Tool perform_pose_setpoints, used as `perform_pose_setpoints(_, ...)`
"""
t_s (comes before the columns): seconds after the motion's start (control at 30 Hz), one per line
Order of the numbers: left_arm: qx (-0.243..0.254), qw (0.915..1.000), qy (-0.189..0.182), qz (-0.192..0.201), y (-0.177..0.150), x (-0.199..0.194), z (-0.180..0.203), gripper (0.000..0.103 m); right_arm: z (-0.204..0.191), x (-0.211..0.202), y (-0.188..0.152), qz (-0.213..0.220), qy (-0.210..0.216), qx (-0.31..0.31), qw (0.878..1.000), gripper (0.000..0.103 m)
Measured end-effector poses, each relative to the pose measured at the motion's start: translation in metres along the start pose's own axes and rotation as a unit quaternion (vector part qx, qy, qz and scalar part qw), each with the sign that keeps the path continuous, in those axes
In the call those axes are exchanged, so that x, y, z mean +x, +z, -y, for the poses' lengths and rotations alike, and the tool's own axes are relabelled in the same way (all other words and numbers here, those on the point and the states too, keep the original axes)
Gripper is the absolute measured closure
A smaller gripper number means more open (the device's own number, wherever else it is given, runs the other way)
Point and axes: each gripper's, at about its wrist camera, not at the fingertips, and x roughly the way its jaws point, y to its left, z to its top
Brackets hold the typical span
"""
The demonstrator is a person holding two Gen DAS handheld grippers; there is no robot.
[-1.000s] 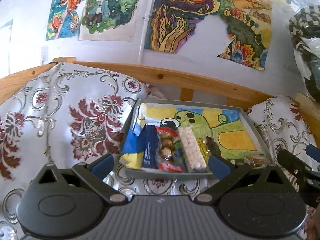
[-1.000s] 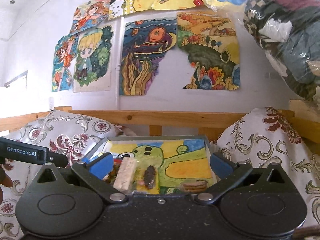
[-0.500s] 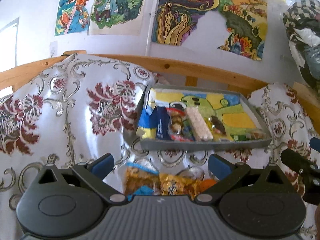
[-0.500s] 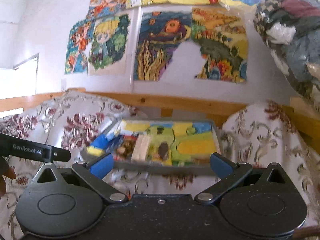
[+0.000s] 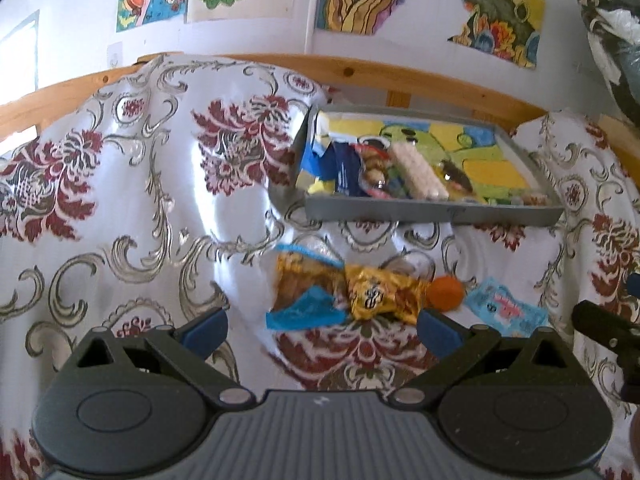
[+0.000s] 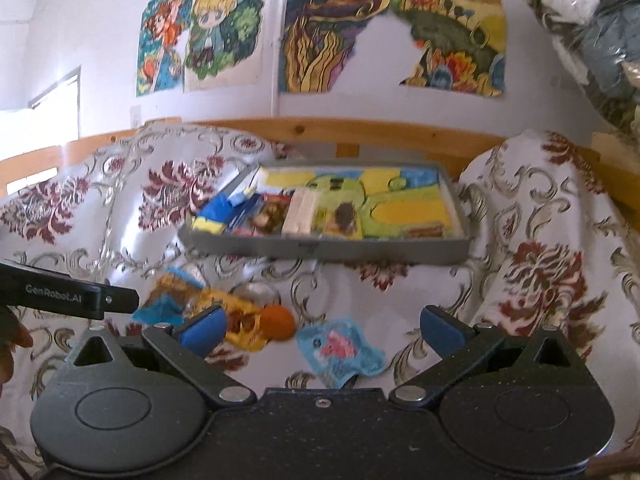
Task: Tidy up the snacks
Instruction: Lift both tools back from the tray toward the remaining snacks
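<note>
A grey tray [image 5: 432,213] [image 6: 324,249] with a painted lining holds several snacks at its left end, among them a blue packet [image 5: 345,170] and a pale bar [image 5: 418,174] [image 6: 301,213]. On the cloth in front of it lie a gold and blue wrapper [image 5: 308,292] [image 6: 168,300], a yellow wrapper [image 5: 380,294] [image 6: 240,322], an orange ball [image 5: 446,292] [image 6: 279,322] and a light blue packet [image 5: 506,306] [image 6: 340,352]. My left gripper [image 5: 322,326] is open just short of the wrappers. My right gripper [image 6: 322,330] is open over the light blue packet.
A flowered white cloth [image 5: 140,200] covers the surface and bulges up at left and right. A wooden rail [image 5: 360,70] runs behind the tray, under a wall of paintings. A bundle in plastic [image 6: 592,28] hangs at upper right. The left gripper's body [image 6: 68,294] juts into the right wrist view.
Both grippers have pulled back and tilted down from the tray. The loose snacks on the cloth in front of the tray have come into view. Both jaws stay open.
</note>
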Motion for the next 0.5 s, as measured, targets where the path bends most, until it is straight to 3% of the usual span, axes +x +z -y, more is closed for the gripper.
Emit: perform_pose_setpoints(0.5,0.024,0.9992,0.009,-0.033,-0.011,0.008,0.007,0.001,-0.002,0.019,-0.007,-0.035,0.016,0.004,0.999,0.001)
